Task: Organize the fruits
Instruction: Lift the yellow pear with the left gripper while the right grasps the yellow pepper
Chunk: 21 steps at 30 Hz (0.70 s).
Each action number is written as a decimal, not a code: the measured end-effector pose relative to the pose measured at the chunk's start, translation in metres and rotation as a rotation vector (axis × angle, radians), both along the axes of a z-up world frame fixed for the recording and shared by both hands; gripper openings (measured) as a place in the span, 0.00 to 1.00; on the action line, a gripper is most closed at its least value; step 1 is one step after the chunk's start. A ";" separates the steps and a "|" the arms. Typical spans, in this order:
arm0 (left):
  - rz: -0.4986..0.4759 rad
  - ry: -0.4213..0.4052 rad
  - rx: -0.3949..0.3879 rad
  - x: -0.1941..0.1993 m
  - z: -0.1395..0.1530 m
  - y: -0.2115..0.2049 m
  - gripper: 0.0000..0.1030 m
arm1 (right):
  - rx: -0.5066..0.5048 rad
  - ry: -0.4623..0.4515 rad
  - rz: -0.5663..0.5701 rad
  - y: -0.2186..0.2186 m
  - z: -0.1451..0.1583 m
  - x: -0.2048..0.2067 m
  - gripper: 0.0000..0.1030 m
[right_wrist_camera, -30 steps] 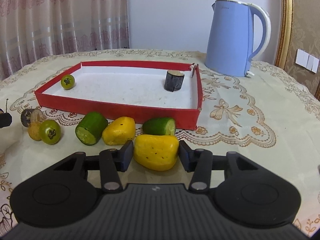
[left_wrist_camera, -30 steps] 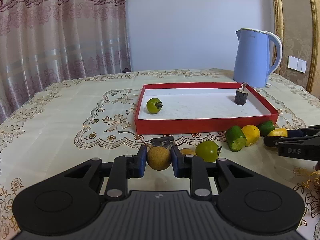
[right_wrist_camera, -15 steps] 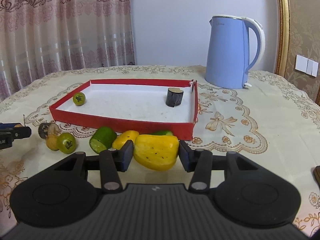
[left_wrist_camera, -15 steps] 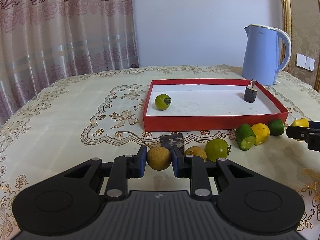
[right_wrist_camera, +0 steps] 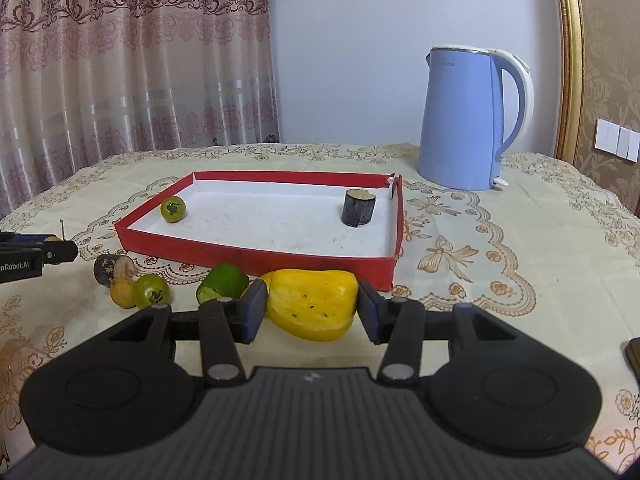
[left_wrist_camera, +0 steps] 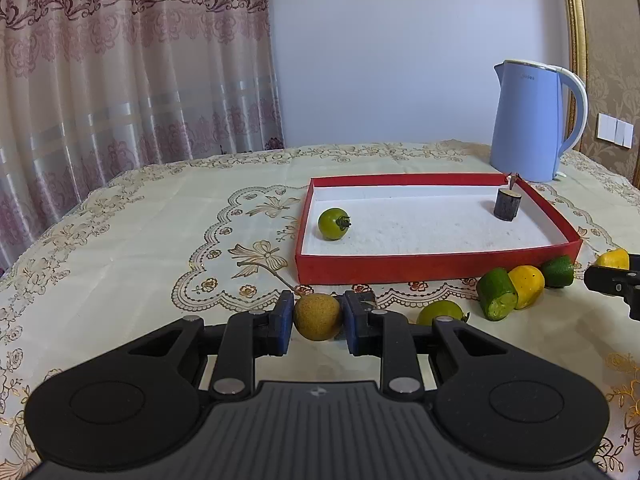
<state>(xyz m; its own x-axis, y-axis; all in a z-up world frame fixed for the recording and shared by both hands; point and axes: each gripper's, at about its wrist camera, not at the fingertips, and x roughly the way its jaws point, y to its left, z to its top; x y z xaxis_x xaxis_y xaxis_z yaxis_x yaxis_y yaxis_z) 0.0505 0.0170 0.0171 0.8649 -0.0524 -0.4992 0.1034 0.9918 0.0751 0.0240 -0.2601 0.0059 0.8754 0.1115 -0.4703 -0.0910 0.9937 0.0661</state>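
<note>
My left gripper (left_wrist_camera: 316, 318) is shut on a round brown fruit (left_wrist_camera: 317, 316), held above the tablecloth in front of the red tray (left_wrist_camera: 436, 268). My right gripper (right_wrist_camera: 312, 310) is shut on a yellow fruit piece (right_wrist_camera: 314, 304), held near the tray's front rim (right_wrist_camera: 256, 258). The tray holds a green tomato (left_wrist_camera: 334, 223) (right_wrist_camera: 173, 209) and a dark cylinder piece (left_wrist_camera: 507, 208) (right_wrist_camera: 359, 212). On the cloth lie a green tomato (left_wrist_camera: 440, 312) (right_wrist_camera: 151, 291), a green piece (left_wrist_camera: 496, 299) (right_wrist_camera: 222, 282), a yellow piece (left_wrist_camera: 526, 286), another green piece (left_wrist_camera: 558, 271), a small orange fruit (right_wrist_camera: 121, 295) and a dark piece (right_wrist_camera: 105, 270).
A blue kettle (left_wrist_camera: 532, 124) (right_wrist_camera: 472, 120) stands behind the tray at the right. Curtains hang behind the table at the left. The right gripper shows at the right edge of the left view (left_wrist_camera: 612, 282); the left gripper shows at the left edge of the right view (right_wrist_camera: 36, 258).
Both grippers have risen and drawn back with their fruits still held; the tray and loose fruits now appear lower and farther in both views.
</note>
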 end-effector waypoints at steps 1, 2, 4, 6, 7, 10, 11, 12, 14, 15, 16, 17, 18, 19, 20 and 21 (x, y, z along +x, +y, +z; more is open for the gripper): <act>0.000 0.000 0.001 0.000 0.000 0.000 0.24 | 0.000 0.000 0.000 0.000 0.000 0.000 0.45; 0.000 0.000 0.001 0.000 0.000 0.000 0.24 | 0.000 0.000 0.001 0.000 0.000 0.000 0.45; 0.000 0.000 0.001 0.000 0.000 0.000 0.24 | 0.001 0.000 0.000 0.000 0.000 0.000 0.45; 0.000 -0.001 0.002 0.000 0.000 0.000 0.24 | 0.000 0.000 0.000 0.000 0.000 0.000 0.45; -0.001 -0.001 0.004 0.000 0.001 0.000 0.24 | 0.000 0.001 0.001 0.000 0.000 0.000 0.45; -0.003 -0.003 0.006 0.000 0.002 0.000 0.24 | 0.001 0.000 0.000 0.000 -0.001 -0.001 0.45; -0.004 -0.003 0.006 0.000 0.002 0.000 0.24 | 0.001 0.000 0.001 0.000 -0.001 -0.001 0.45; -0.005 -0.004 0.006 -0.001 0.003 -0.001 0.24 | 0.001 0.000 0.000 0.000 -0.001 -0.001 0.45; -0.008 -0.004 0.009 -0.001 0.004 -0.002 0.24 | 0.001 0.000 0.000 -0.001 0.000 -0.001 0.45; -0.009 -0.005 0.011 0.000 0.004 -0.002 0.24 | 0.002 0.000 0.001 -0.001 -0.001 -0.002 0.45; -0.011 -0.006 0.013 0.000 0.004 -0.003 0.24 | 0.001 -0.001 0.002 0.000 -0.001 -0.002 0.45; -0.012 -0.007 0.015 0.000 0.005 -0.004 0.24 | 0.000 -0.001 0.002 0.000 -0.001 -0.003 0.45; -0.014 -0.009 0.017 0.001 0.006 -0.004 0.24 | 0.001 -0.002 0.004 0.000 -0.001 -0.003 0.45; -0.015 -0.011 0.020 0.001 0.007 -0.005 0.24 | 0.002 -0.003 0.005 0.000 -0.001 -0.004 0.45; -0.016 -0.015 0.022 0.002 0.008 -0.006 0.24 | 0.002 -0.003 0.005 0.000 -0.001 -0.004 0.45; -0.017 -0.017 0.024 0.003 0.009 -0.007 0.25 | 0.002 -0.004 0.005 0.000 -0.001 -0.004 0.45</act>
<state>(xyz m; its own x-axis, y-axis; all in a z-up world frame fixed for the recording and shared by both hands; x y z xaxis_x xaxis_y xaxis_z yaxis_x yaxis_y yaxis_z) 0.0533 0.0099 0.0259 0.8723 -0.0548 -0.4859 0.1183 0.9878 0.1010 0.0201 -0.2604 0.0050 0.8766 0.1171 -0.4668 -0.0967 0.9930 0.0675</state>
